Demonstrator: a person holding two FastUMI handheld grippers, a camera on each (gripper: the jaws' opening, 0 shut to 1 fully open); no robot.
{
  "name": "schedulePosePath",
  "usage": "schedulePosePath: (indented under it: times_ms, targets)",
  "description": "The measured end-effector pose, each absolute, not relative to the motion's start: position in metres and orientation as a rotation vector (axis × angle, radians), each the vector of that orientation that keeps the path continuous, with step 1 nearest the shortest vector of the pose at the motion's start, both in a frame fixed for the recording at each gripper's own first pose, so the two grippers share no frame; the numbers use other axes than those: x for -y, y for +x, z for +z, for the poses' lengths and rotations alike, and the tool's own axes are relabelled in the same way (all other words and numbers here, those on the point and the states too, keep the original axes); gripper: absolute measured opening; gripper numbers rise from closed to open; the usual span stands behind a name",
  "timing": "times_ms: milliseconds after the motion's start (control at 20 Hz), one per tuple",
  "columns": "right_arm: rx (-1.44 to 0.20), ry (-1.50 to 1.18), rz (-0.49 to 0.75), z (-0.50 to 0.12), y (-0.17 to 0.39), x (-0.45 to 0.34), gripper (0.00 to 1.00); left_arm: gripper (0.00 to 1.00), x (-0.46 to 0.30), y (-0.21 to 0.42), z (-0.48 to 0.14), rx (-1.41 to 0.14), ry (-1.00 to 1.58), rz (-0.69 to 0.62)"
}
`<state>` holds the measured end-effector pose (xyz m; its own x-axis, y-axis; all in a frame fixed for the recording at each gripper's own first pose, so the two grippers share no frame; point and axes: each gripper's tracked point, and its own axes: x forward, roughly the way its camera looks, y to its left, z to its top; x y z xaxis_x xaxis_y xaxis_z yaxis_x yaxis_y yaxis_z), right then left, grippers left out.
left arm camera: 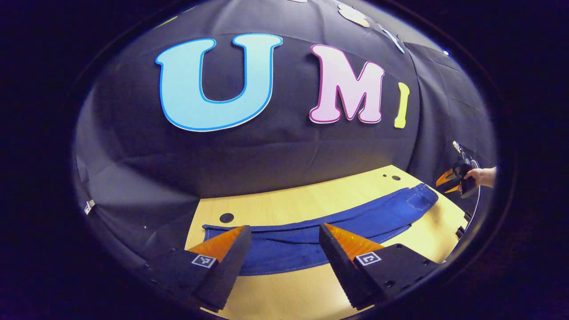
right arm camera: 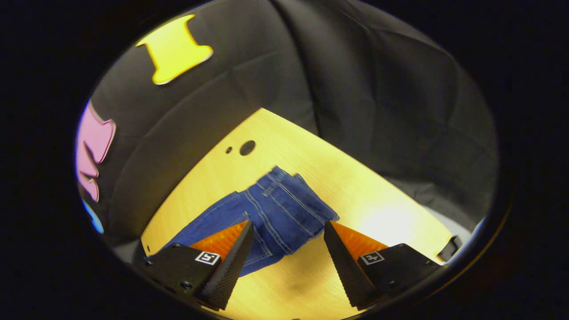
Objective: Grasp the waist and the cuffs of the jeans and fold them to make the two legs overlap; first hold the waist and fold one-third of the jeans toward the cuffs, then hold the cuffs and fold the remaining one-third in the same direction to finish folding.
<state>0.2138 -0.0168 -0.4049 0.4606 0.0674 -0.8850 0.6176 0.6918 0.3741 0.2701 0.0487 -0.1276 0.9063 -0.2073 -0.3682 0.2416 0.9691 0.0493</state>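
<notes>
- The blue denim jeans (left arm camera: 320,231) lie flat on my pale wooden worktop (left arm camera: 311,200), stretched out in one long narrow band with the legs seemingly stacked one on the other.
- In the left gripper view the cuff end (left arm camera: 213,231) sits near the left part of the worktop, and the waist end (left arm camera: 420,198) reaches toward the far right, a back pocket showing there.
- In the right gripper view the waist (right arm camera: 289,195) is nearest me, slightly rumpled, pale stitching lines running along its seams, the legs (right arm camera: 200,226) trailing away leftward.
</notes>
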Motion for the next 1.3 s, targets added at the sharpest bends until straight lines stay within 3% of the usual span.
schedulePosePath:
  times_ms: [250, 400, 450, 600, 650, 700, 900, 1150, 1300]
  targets:
    - [-1.143, 0.887, -0.459, -0.453, 0.204, -0.002, 0.98, 0.98, -0.043, 0.266, -0.127, -0.382, 0.118, -0.223]
    - [-1.100, 0.901, -0.515, -0.464, 0.216, 0.011, 0.97, 0.98, -0.046, 0.264, -0.132, -0.411, 0.109, -0.173]
    - [-1.121, 0.889, -0.513, -0.477, 0.214, 0.012, 0.87, 0.98, -0.046, 0.261, -0.133, -0.426, 0.100, -0.160]
    - [-1.080, 0.943, -0.483, -0.462, 0.211, 0.017, 0.27, 0.98, -0.050, 0.254, -0.135, -0.439, 0.094, -0.122]
    - [-1.066, 0.939, -0.495, -0.459, 0.210, 0.020, 0.35, 0.98, -0.051, 0.252, -0.136, -0.435, 0.089, -0.121]
    - [-1.060, 0.929, -0.490, -0.455, 0.210, 0.021, 0.23, 0.98, -0.053, 0.250, -0.138, -0.440, 0.080, -0.126]
    - [-0.924, 0.873, -0.463, -0.396, 0.228, 0.021, 0.18, 0.98, -0.075, 0.235, -0.149, -0.450, 0.032, -0.135]
    - [-0.724, 0.653, -0.230, -0.244, 0.265, -0.045, 0.18, 0.99, -0.115, 0.207, -0.155, -0.440, -0.003, -0.143]
    - [-0.638, 0.581, -0.065, -0.169, 0.291, -0.131, 0.17, 0.99, -0.140, 0.196, -0.161, -0.446, -0.029, -0.130]
